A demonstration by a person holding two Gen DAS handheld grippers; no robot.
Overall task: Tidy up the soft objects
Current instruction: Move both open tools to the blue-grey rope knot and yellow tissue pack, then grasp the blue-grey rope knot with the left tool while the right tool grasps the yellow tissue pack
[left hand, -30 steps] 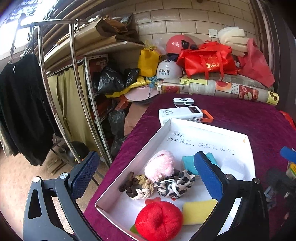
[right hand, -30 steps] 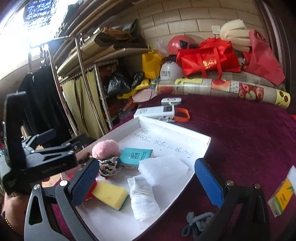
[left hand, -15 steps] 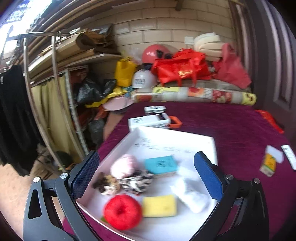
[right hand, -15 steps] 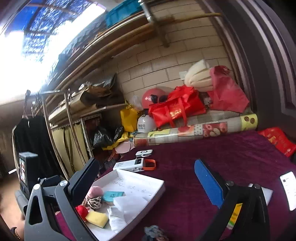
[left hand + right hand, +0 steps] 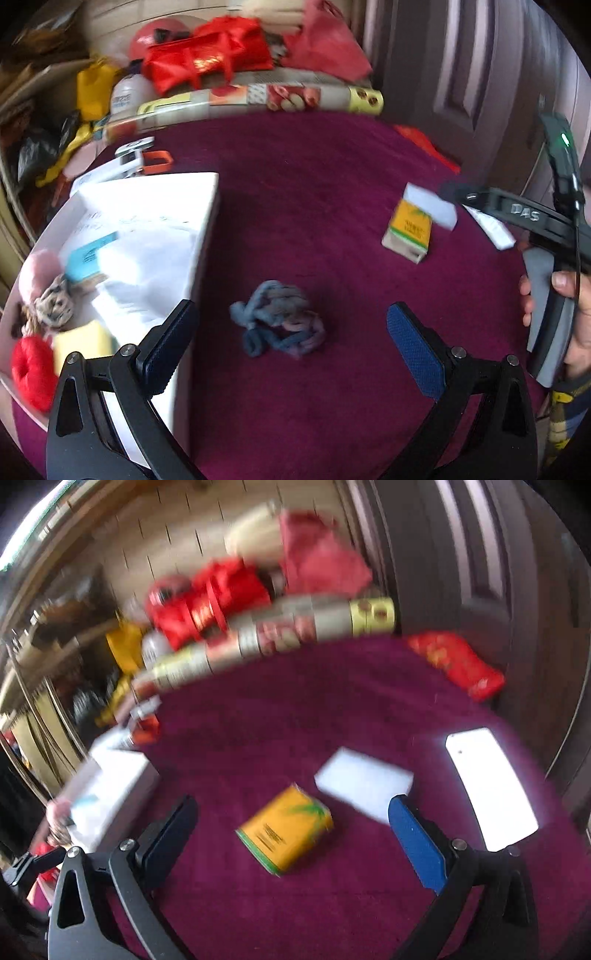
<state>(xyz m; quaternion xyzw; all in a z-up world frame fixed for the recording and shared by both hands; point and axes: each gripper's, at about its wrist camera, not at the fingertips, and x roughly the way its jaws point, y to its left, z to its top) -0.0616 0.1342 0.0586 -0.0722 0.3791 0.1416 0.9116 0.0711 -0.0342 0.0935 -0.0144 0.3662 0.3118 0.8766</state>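
Though unseen rightward, blue-grey rope knot [image 5: 279, 320]

Motion blur smeared both views, so the handwriting inside the shallow white cardboard tray [image 5: 207, 206] and the print on the small yellow carton [image 5: 286, 829] could not be read. The left wrist view's edge cut off the round red plush ball [image 5: 31, 373], and the left finger pad [image 5: 168, 345] hid the tray's near corner

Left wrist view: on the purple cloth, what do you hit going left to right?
White tray → blue-grey knotted rope bundle → yellow box → white strip at the far right.
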